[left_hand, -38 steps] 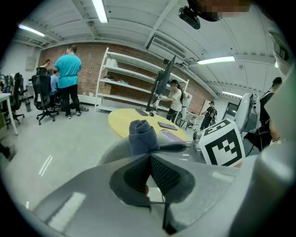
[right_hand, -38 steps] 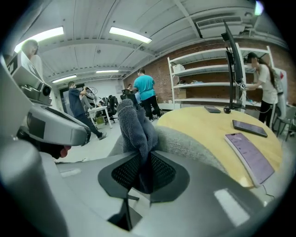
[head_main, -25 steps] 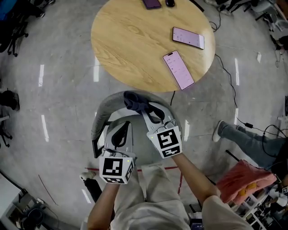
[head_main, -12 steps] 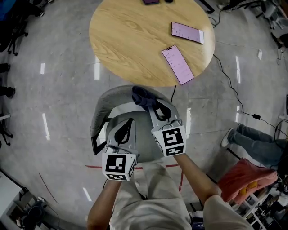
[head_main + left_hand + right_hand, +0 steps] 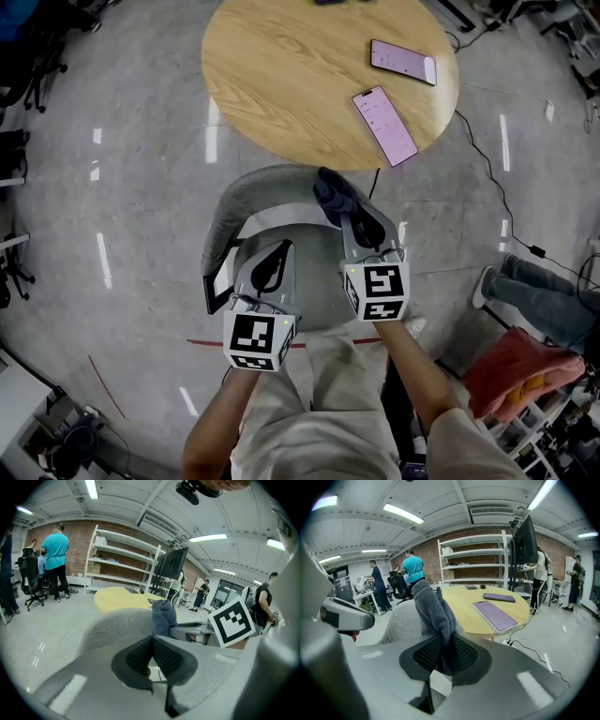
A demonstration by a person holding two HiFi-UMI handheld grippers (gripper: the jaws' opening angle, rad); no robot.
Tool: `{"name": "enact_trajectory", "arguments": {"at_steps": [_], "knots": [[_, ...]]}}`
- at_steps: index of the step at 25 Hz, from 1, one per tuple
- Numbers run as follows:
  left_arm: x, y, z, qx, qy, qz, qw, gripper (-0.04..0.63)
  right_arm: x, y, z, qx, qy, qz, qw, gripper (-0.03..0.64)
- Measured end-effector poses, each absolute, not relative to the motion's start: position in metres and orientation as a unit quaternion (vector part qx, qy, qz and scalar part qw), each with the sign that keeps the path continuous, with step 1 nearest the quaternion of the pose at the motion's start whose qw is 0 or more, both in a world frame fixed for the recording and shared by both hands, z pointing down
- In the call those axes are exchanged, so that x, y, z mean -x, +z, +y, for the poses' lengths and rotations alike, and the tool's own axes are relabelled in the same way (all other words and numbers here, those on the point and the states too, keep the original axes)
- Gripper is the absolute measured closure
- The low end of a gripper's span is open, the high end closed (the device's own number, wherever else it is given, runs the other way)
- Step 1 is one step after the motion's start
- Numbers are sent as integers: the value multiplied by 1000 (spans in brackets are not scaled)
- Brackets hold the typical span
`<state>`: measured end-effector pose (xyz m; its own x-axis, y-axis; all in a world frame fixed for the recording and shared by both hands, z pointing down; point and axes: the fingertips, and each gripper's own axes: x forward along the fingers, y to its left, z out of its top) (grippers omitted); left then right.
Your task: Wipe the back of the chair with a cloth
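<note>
Task status: wiping is judged to be under way, not complete. In the head view the grey chair back (image 5: 253, 199) curves across the middle of the frame, and the dark blue cloth (image 5: 332, 187) sits bunched on its top edge at the right end of that curve, just below the round wooden table (image 5: 281, 75). The cloth appears to touch the fabric there. How much of the back has been covered cannot be read from the surface, which shows no mark or damp trace. The long sweep of the back toward the left of the frame lies well apart from the cloth and is taken as left to do. The right gripper (image 5: 347, 212) has its jaws closed down onto the cloth. In the right gripper view the fabric (image 5: 433, 606) rises in a fold from between the dark ribbed pads, pinched firmly, with the chair back (image 5: 401, 620) just beyond it at centre left. The left gripper (image 5: 279, 251) hangs over the seat at lower centre, apart from the cloth. In the left gripper view its pads meet at the tips with nothing between them, and it touches no part of the chair; the cloth (image 5: 163, 616) and chair back (image 5: 117, 625) stand ahead of it. Two phones (image 5: 384, 124) lie on the table at upper right, clear of the work.
</note>
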<state>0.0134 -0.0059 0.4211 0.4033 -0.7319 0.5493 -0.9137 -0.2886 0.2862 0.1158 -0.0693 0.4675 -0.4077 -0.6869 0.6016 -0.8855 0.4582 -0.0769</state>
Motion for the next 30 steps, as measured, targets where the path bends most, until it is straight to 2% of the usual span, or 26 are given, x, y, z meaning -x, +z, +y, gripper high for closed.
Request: {"name": "enact_trajectory", "arguments": {"at_steps": [3,8,14,30], "knots": [[-12,421,-2,-789,159,-520,286,595,-124,466,-64,-503,200,-802,253,540],[-10,420,1,-794,153,-516,283,595,-117,450,-52,-493,212,-816,214,541],[-1,420,14,-795,154,-511,287,595,-102,437,-34,-475,199,-829,217,541],[52,418,49,-782,141,-532,293,595,-16,431,8,-413,184,-866,212,541]]}}
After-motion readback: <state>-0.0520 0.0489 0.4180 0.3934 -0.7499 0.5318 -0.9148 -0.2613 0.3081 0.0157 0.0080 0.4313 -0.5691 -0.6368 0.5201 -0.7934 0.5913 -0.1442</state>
